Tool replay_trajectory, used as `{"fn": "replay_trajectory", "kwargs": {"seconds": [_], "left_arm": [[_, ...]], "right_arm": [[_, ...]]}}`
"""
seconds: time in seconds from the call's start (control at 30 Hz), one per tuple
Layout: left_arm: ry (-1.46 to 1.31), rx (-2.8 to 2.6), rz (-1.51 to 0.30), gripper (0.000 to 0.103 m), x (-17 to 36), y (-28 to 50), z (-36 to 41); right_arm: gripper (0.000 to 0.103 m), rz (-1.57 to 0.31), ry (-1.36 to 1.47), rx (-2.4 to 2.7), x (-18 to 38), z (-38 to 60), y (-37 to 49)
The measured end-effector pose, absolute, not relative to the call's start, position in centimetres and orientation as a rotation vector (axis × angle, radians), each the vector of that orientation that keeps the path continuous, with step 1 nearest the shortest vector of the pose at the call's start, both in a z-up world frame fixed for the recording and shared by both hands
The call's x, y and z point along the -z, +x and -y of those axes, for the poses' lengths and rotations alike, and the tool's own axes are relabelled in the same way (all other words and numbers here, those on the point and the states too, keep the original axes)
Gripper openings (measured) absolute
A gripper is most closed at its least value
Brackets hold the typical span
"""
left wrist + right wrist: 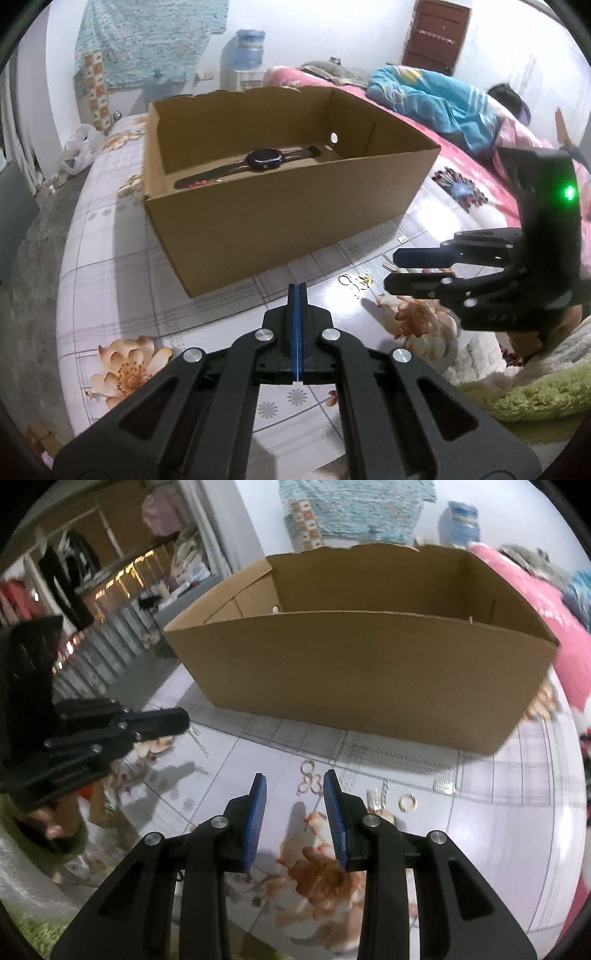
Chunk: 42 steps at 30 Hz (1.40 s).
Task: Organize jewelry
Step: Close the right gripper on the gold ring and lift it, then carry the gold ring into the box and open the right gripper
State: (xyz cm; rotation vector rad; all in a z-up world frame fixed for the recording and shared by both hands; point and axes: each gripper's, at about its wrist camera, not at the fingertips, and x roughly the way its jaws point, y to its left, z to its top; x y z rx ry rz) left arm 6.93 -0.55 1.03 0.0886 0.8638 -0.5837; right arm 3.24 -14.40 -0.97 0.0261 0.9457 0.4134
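— Where does the jewelry sit?

— A black wristwatch with a dark square face (261, 161) lies flat on the floor of the open brown cardboard box (280, 221), strap stretched along the box's length. The rest is outside, on the pale checked bedsheet with orange flower prints (122, 266), just in front of the box's near wall: a small cluster of linked gold rings (309, 780), a single gold ring (407, 802), two little silver pieces (373, 798) and a thin silver chain (198, 740).

— And the left gripper?

— The left gripper (297, 291) has its blue-padded fingers pressed flat together. In the right wrist view the chain dangles from its tip, so it seems pinched there — the exact contact is blurred.

— The right one?

— The right gripper (294, 786) stands partly open, its blue pads apart with nothing between them. It points down at the sheet, tips just short of the ring cluster.

— Anything else?

— A pink flowered blanket (472, 162) and a blue quilt (436, 99) beyond the box.
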Motion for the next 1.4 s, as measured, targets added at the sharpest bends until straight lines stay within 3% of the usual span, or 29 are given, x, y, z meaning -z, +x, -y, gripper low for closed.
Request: {"fn": "replay_trajectory", "kwargs": {"seconds": [0.43,1.0,1.4], "left_arm": [[0.036,0.599,-0.89,0.0,0.7,7.6,-0.3],[0.027,0.596,-0.893,0.0,0.9,7.8,-0.5],[0.03,0.608,-0.799,0.0,-2.9,6.3,-0.9]], "right_arm": [[0.018,-1.021,-0.109,-0.386,2.8,12.1,6.4],[0.011,-1.044,-0.14,-0.39,4.1,11.7,7.1],[0.011,-0.92,-0.052,-0.443,-1.4,13.7,4.4]]}}
